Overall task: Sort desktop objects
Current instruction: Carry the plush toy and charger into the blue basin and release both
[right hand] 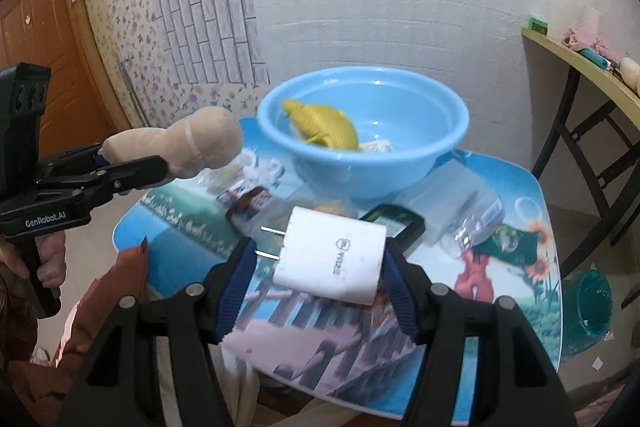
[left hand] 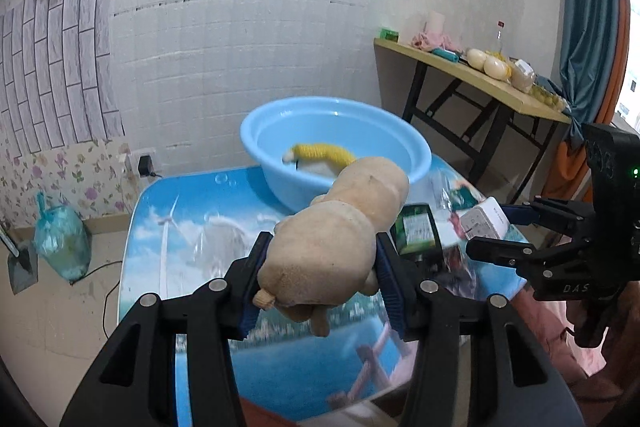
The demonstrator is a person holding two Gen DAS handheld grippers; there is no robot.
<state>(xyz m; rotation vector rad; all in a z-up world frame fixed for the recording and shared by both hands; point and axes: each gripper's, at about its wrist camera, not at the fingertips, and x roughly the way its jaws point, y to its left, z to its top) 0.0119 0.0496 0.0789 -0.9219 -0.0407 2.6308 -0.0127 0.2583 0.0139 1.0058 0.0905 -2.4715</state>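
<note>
1. My left gripper [left hand: 318,269] is clenched on the plush [left hand: 336,239], held up over the table [left hand: 192,203], near the basin [left hand: 332,143]
2. My right gripper [right hand: 318,277] grasps the white charger [right hand: 332,259], also off the table
3. Done: a yellow toy [right hand: 324,127] already lies in the basin
4. Left, I judge: both held items, plus the phone [right hand: 394,223] and packets on the table

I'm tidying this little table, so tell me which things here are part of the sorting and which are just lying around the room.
Part of the job:
- plush toy, held in the left hand-held gripper
- white charger, held in the right hand-held gripper
- blue basin with a yellow knitted toy inside

Lying about:
- green bag on the floor
- wooden side table
</note>
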